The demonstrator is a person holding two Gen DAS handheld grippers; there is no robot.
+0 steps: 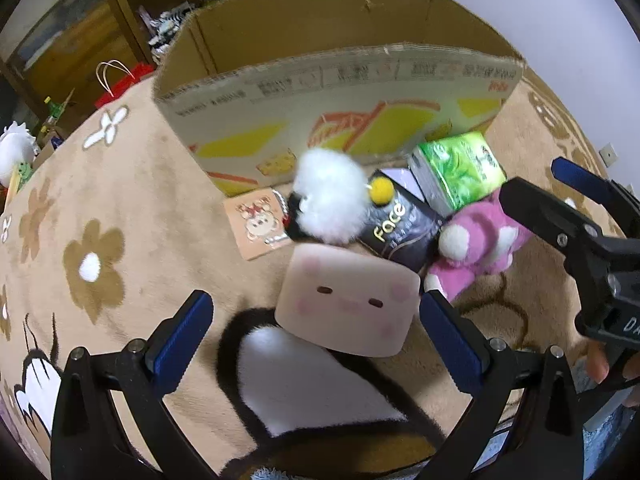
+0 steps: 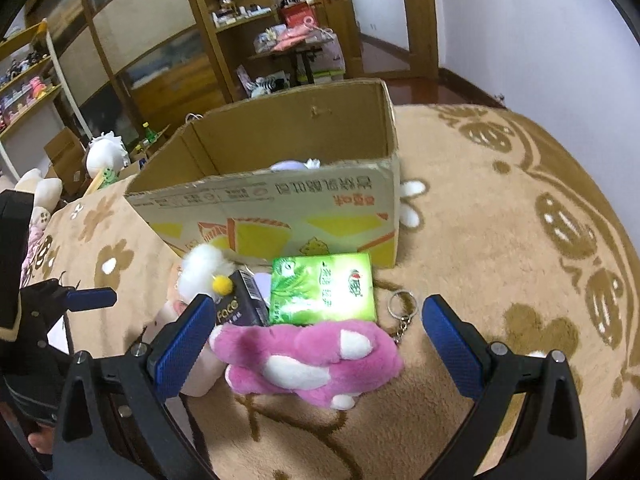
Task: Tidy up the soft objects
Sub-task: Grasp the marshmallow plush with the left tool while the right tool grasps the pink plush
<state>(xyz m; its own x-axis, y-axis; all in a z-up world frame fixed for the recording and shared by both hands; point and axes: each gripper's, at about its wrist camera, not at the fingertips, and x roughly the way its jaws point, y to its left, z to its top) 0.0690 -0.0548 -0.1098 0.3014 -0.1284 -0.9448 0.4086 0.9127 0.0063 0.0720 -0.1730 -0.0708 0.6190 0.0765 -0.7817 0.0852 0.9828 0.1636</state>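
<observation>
Honestly this looks like the reach-in step: both claws are spread wide and holding nothing. The left gripper (image 1: 316,340) has the pale face cushion (image 1: 347,300) sitting low-centre of its frame between the fingers, and the right gripper (image 2: 316,340) frames the pink plush (image 2: 308,360) the same way, low-centre. My guess is the next move is dropping down, closing on each toy, then carrying it up to the cardboard box (image 2: 280,208) in the upper middle. The green pack (image 2: 323,289) and dark pouch (image 1: 400,228) sit jammed against the toys, so a grab could snag them. Only a sliver of something white shows over the box rim, can't tell what.
</observation>
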